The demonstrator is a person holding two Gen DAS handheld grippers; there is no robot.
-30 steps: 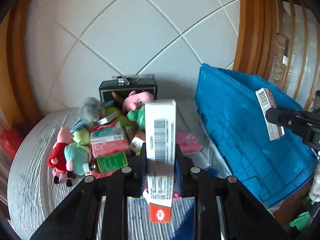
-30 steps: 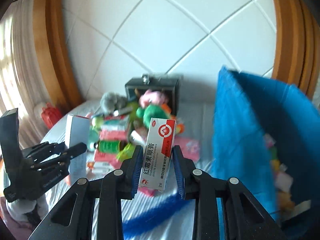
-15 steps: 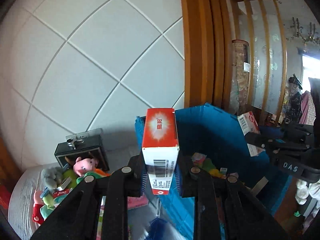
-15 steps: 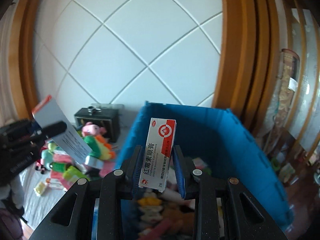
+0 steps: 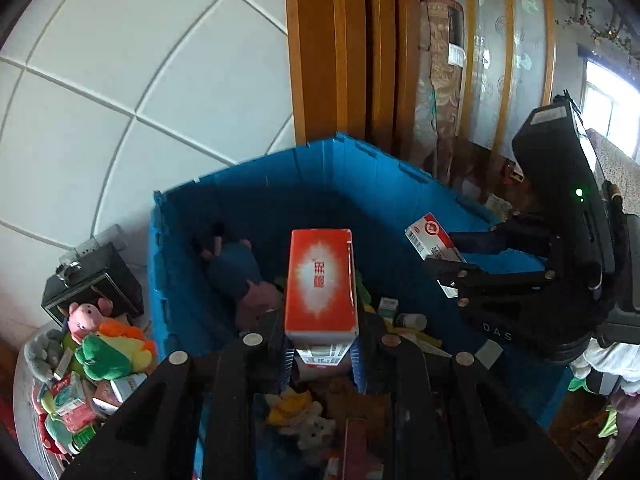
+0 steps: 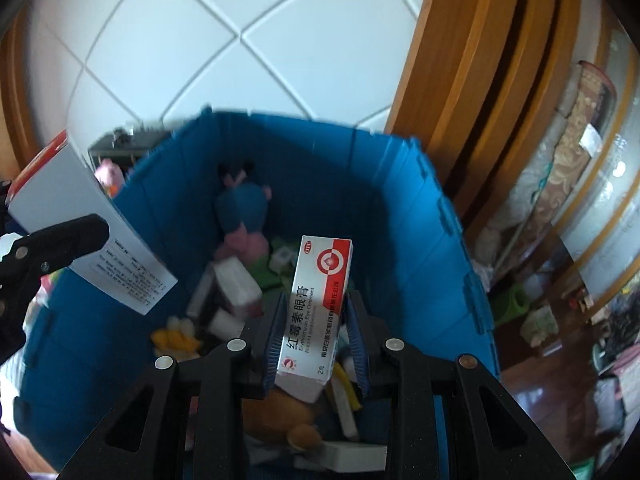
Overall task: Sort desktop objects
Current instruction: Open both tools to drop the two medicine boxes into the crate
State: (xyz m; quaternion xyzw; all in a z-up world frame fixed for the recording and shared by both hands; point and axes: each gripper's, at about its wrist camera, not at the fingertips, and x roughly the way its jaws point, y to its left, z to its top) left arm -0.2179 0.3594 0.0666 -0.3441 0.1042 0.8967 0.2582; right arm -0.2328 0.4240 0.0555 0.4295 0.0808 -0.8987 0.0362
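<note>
Left claw (image 5: 322, 354) nearly closed, pinching red box (image 5: 321, 280) upright, over blue bin (image 5: 256, 184), right claw (image 6: 314, 350) clamped on white ointment box (image 6: 316, 304) w/ red stripe, also above bin, toys + boxes inside

The left gripper (image 5: 322, 354) is pointing steeply downward, its jaws clamping narrowly on an orange-topped box (image 5: 321, 280) that is standing up between the pads. The right gripper (image 6: 316, 344) is angling down likewise, its jaws pinching a white and red ointment box (image 6: 318, 304) held upright. The two grippers are hanging side by side, well apart, each showing in the other's view.
</note>
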